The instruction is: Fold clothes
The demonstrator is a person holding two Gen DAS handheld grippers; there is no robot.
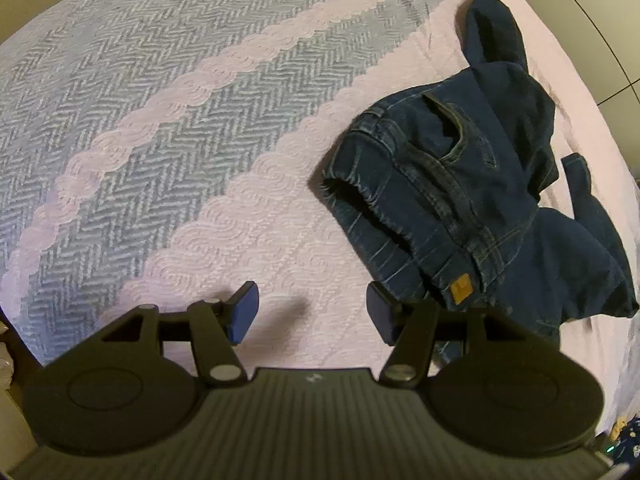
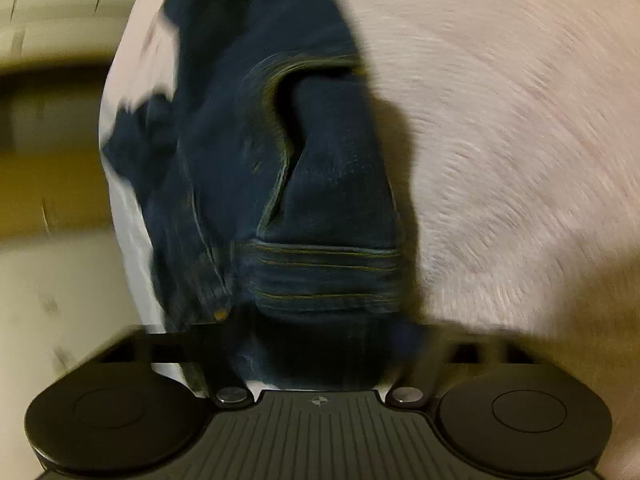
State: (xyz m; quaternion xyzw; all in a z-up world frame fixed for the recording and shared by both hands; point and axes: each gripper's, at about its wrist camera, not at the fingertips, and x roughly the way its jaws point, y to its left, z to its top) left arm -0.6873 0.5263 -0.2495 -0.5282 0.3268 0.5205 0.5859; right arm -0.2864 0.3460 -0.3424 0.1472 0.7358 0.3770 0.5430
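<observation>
A pair of dark blue jeans [image 1: 460,184] lies crumpled on the bed at the right of the left wrist view, waistband towards me, a tan label on it. My left gripper [image 1: 312,312] is open and empty over the bedspread, its right finger just beside the waistband. In the right wrist view the jeans [image 2: 320,200] fill the middle, blurred by motion. My right gripper [image 2: 320,332] has its fingers wide apart on either side of the waistband; the fingertips are blurred and partly hidden by denim.
The bedspread [image 1: 200,120] is pale pink with blue-grey herringbone bands. The bed's edge and a tiled floor [image 1: 600,20] show at the far right. In the right wrist view the bed edge and a beige floor [image 2: 60,260] lie at the left.
</observation>
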